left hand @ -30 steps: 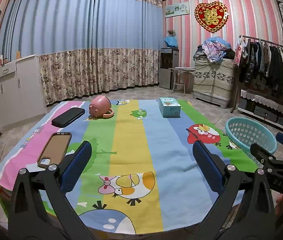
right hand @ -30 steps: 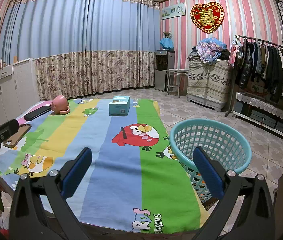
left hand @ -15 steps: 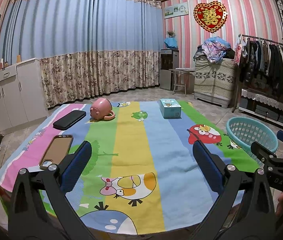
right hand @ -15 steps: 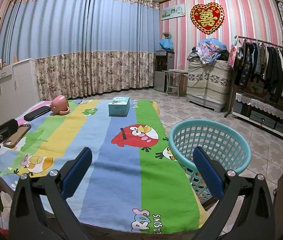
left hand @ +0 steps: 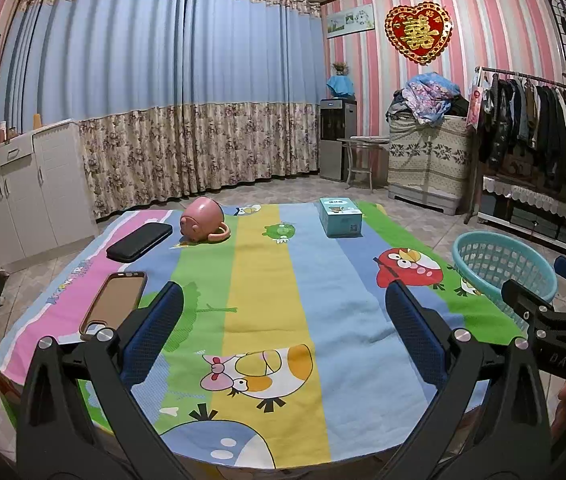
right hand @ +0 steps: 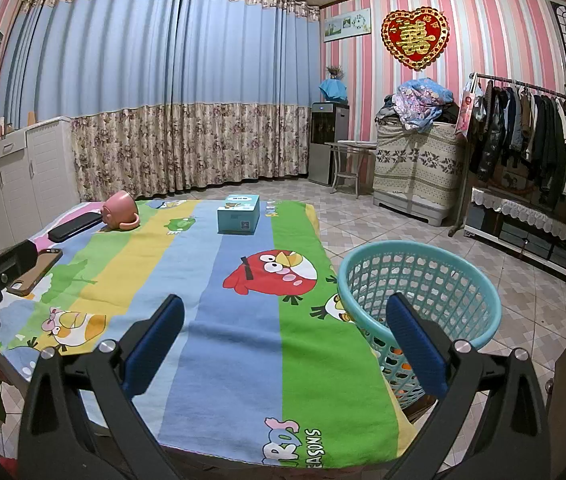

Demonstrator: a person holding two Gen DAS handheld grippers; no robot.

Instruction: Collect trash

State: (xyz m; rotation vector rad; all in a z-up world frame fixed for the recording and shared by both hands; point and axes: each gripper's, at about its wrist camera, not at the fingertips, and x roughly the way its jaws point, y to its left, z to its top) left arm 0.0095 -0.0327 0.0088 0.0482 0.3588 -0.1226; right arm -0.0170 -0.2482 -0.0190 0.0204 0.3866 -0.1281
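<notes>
Right view only: orange bits inside the teal basket (right hand: 419, 300), beside the tabletop (right hand: 235, 344).
Left view: phone case (left hand: 113, 304), black case (left hand: 139, 242), pink mug (left hand: 202, 224), box (left hand: 340, 216).
Left claw (left hand: 283, 340): apart, empty.
Right claw (right hand: 285, 340): apart, empty.

The near and middle stretch of the cartoon-print cloth-covered surface (left hand: 259, 280) lies bare. Along its left and far edges sit a brown phone case (left hand: 114, 305), a black oblong case (left hand: 139, 241), a tipped pink mug (left hand: 202, 221) and a light-blue box (left hand: 340, 216), well apart. A teal plastic mesh basket (right hand: 417, 280) stands just beside the right edge.
</notes>
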